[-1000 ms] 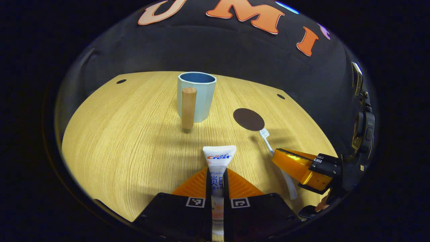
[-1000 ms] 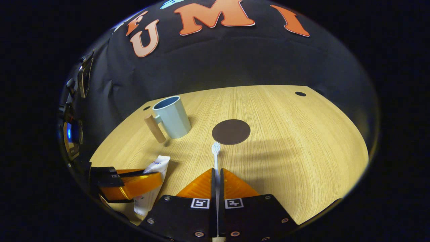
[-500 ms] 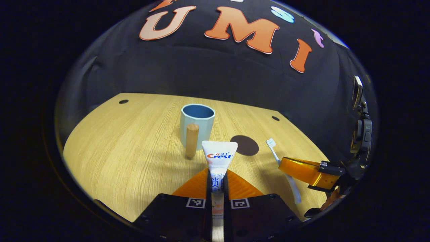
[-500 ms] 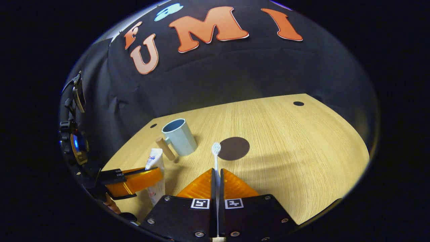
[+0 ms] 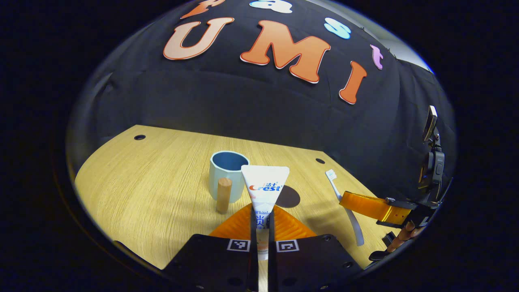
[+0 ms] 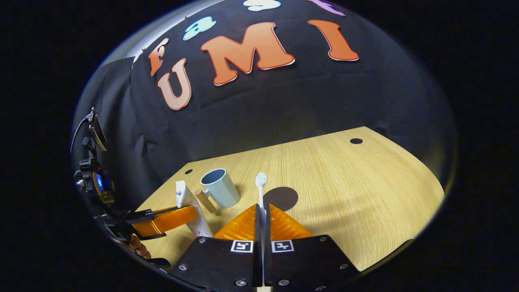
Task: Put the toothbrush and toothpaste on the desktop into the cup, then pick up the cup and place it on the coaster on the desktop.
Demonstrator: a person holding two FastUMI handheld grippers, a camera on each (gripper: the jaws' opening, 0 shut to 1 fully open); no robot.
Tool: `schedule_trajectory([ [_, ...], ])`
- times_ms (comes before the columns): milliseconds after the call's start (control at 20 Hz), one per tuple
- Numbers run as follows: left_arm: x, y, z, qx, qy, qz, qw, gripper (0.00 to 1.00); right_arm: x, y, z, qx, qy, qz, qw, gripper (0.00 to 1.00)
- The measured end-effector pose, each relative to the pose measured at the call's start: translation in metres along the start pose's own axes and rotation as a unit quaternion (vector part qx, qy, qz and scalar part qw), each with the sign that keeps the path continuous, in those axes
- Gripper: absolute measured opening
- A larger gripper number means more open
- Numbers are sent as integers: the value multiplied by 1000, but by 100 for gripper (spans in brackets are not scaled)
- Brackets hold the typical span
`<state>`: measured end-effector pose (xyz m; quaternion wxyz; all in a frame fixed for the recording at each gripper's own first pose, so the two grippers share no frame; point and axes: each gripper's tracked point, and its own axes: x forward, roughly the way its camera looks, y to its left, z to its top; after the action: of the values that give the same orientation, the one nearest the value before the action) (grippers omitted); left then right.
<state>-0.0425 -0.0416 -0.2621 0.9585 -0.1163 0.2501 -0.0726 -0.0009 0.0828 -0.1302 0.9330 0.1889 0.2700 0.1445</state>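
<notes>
My left gripper (image 5: 260, 215) is shut on the white toothpaste tube (image 5: 264, 187), which it holds up off the desk, flat end forward. My right gripper (image 6: 261, 213) is shut on the white toothbrush (image 6: 260, 186), bristle head pointing forward, lifted above the desk. The light blue cup (image 5: 228, 174) with a wooden handle (image 5: 223, 195) stands upright on the desk ahead of the tube; the cup (image 6: 219, 187) appears left of the brush in the right gripper view. The dark round coaster (image 6: 281, 198) lies flat just right of the cup. The other gripper (image 5: 375, 207) holds the toothbrush (image 5: 342, 200) at right.
The wooden desktop (image 6: 344, 190) has small dark holes near its far corners (image 6: 356, 141). The black cloth wall rises right behind it. A hand (image 6: 136, 245) holds the left gripper (image 6: 162, 219) at the lower left of the right gripper view.
Both grippers have risen from the desk, lifting the toothpaste and the toothbrush with them. The cup and coaster now look smaller and lower in both views.
</notes>
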Motion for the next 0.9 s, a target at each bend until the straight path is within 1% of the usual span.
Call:
schedule_trajectory([
  [150,-7,4,10,5,-24,-6,1000,9,-3,1,16,-3,-18,2,1000,2],
  [250,-12,4,21,-2,-38,-9,999,8,-4,1,24,-6,-26,1,1000,2],
  [500,-18,20,62,-8,-81,0,997,9,-2,6,43,-13,-45,8,999,2],
  [750,11,39,106,-1,-108,28,994,8,7,7,64,-16,-61,6,998,2],
  [900,34,50,118,0,-106,43,993,8,15,6,70,-19,-64,8,998,2],
])
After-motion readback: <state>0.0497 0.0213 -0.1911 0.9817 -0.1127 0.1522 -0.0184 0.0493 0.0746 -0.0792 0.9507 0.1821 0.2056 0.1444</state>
